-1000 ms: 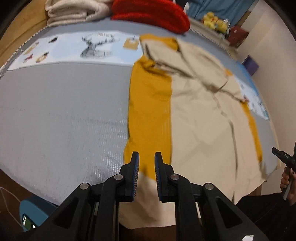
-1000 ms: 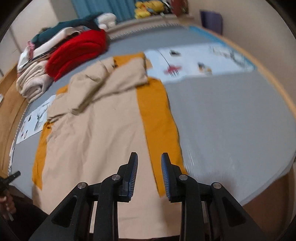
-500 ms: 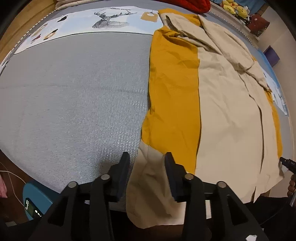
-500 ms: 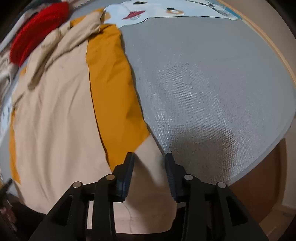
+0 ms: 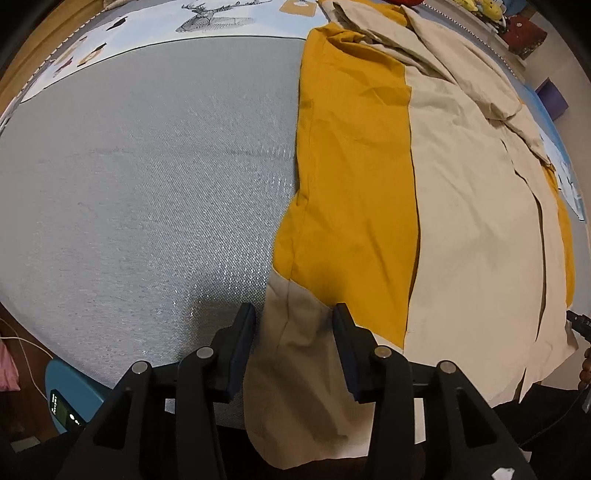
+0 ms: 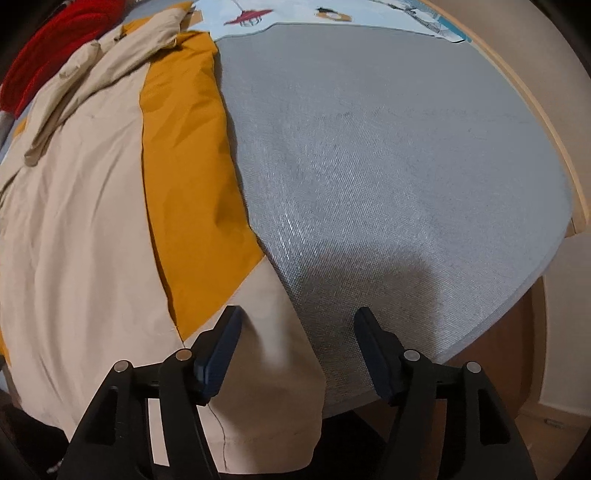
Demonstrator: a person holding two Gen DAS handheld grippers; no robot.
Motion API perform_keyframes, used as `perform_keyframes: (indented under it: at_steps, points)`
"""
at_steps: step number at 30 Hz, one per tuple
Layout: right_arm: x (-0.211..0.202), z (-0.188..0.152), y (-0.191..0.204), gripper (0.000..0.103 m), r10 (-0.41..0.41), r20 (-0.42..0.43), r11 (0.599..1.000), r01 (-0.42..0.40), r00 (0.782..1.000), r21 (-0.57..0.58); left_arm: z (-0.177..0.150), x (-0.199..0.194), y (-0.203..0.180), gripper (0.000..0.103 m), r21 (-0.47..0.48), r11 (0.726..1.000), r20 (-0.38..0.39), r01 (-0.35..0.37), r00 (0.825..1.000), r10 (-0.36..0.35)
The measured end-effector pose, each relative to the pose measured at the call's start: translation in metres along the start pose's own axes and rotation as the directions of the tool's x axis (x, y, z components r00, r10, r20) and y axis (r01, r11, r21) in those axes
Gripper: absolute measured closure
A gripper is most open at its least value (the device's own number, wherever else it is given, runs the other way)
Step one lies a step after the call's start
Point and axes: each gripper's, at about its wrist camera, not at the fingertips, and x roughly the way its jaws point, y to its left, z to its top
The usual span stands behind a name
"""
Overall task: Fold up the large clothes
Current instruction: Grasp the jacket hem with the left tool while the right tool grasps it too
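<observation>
1. While lying flat on the gray bed (image 5: 147, 184), big tan and yellow coat (image 5: 461, 221): sides folded in.
2. Left gripper (image 5: 293, 341) and right gripper (image 6: 297, 345): fingers wide open, over bottom corners.
3. Left to do: grab, fold up.

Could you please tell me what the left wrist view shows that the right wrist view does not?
Only the left wrist view shows the deer print, the blue device below the bed edge, and the open left gripper straddling a beige hem corner. Only the right wrist view shows the red blanket and the open right gripper. Both show the beige and mustard coat on the grey mattress.
</observation>
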Motion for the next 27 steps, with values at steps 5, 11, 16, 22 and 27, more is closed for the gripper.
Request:
perform_keyframes:
  at_steps: [5, 11, 16, 22, 27]
  points:
    - [-0.001, -0.005, -0.006, 0.036, 0.007, -0.016, 1.000, -0.006, 1.000, 0.013, 0.001, 0.004, -0.001, 0.063, 0.004, 1.000, 0.001, -0.009, 1.000, 0.009]
    - [-0.011, -0.014, 0.006, 0.036, 0.058, -0.016, 0.997, -0.059, 0.998, -0.052, 0.005, 0.006, -0.012, 0.066, 0.027, 0.999, 0.008, -0.020, 1.000, 0.020]
    - [-0.017, -0.022, 0.015, 0.037, 0.063, -0.015, 0.992, -0.064, 0.998, -0.106, 0.002, 0.008, -0.018, 0.067, 0.060, 0.997, 0.007, -0.051, 0.999, 0.050]
    - [-0.025, -0.024, 0.006, 0.070, 0.087, -0.006, 0.991, -0.087, 0.996, -0.098, 0.000, 0.005, -0.021, 0.087, 0.080, 0.996, 0.023, -0.047, 0.999, 0.045]
    - [-0.035, -0.017, -0.004, 0.087, 0.229, 0.009, 0.973, -0.229, 0.973, 0.005, -0.002, -0.006, -0.019, 0.090, 0.063, 0.998, 0.037, -0.006, 0.999, 0.004]
